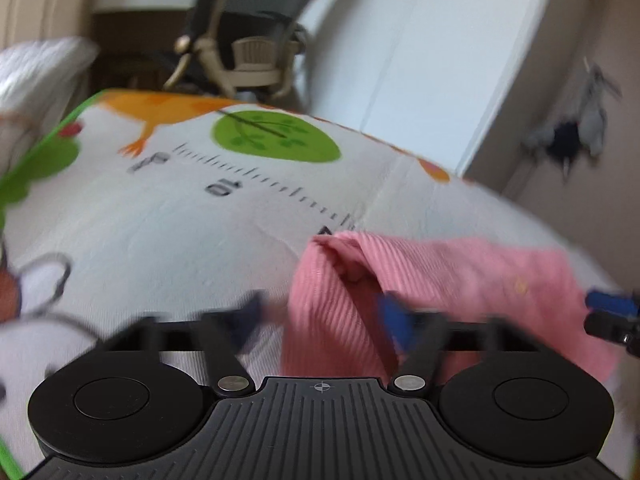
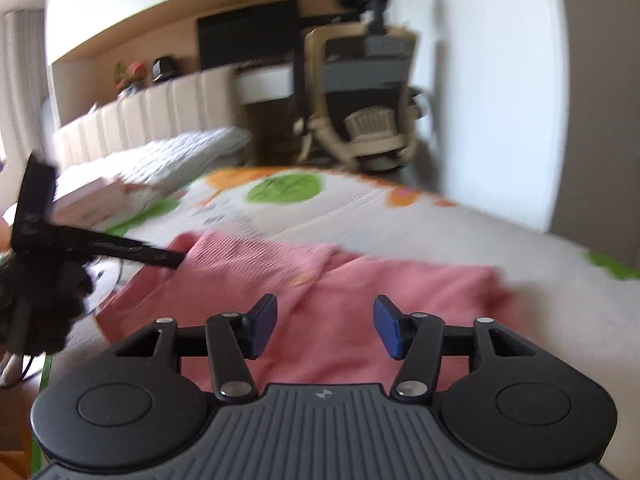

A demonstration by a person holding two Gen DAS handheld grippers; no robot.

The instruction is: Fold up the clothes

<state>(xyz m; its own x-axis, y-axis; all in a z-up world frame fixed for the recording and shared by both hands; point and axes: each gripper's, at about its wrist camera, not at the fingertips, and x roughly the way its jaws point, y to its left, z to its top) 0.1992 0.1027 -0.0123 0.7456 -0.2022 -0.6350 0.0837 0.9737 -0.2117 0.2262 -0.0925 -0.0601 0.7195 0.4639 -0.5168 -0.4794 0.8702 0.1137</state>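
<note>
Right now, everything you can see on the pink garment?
The pink garment looks like ribbed knit and lies partly flat, partly rumpled, on the printed play mat. One corner is folded up into a ridge. The left gripper is open around its near edge; the right gripper is open above it. Both views are blurred.

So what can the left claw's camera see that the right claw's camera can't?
Only the left wrist view shows the ruler marks printed on the mat, and a grey toy hanging on the wall. Only the right wrist view shows the bed, the dark screen and the shelf above it. Both show the pink top on the play mat, the office chair, and each view's own claw, left and right, open.
</note>
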